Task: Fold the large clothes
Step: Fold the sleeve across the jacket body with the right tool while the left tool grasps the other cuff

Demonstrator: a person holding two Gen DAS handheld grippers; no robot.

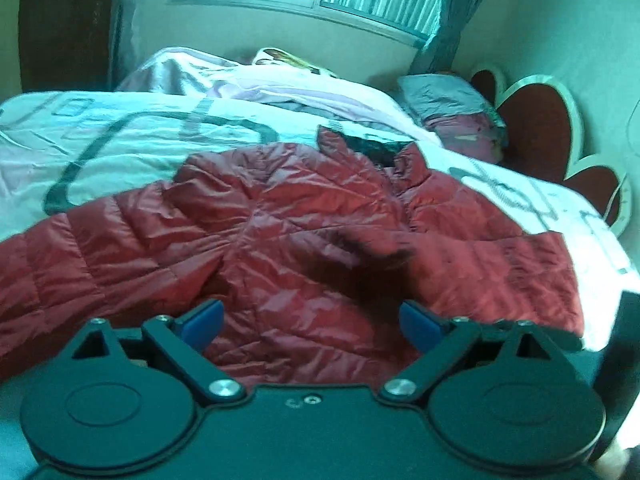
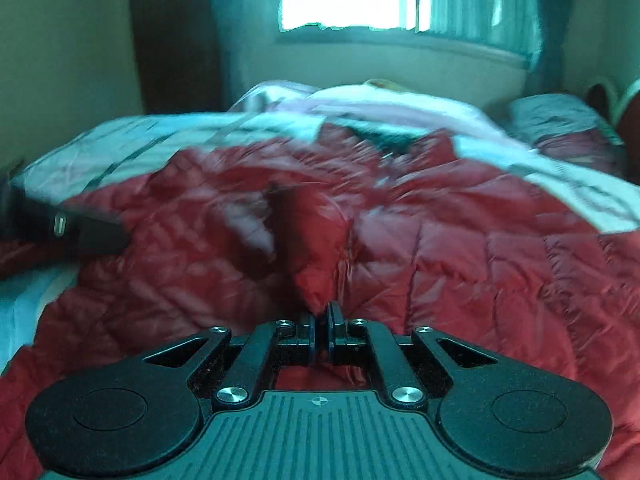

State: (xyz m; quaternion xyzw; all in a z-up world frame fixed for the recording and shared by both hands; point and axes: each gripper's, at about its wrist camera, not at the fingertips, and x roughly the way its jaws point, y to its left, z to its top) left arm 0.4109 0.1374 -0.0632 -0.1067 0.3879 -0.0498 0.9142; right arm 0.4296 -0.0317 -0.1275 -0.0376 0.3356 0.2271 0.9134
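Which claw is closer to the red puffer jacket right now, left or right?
Right. The right claw is shut on a fold of the red puffer jacket; the left claw hovers open above it, gripping nothing.

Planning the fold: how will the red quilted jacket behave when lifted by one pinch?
The red quilted jacket probably droops limply; it already lies rumpled. Its shiny shell may slip from the right gripper. Puffy quilting suggests it is light.

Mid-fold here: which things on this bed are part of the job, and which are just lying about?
Job: red quilted jacket; right gripper, shut on a jacket fold; left gripper, open above it.

Lying about: pink blanket; pillow; magazine; printed bedsheet.
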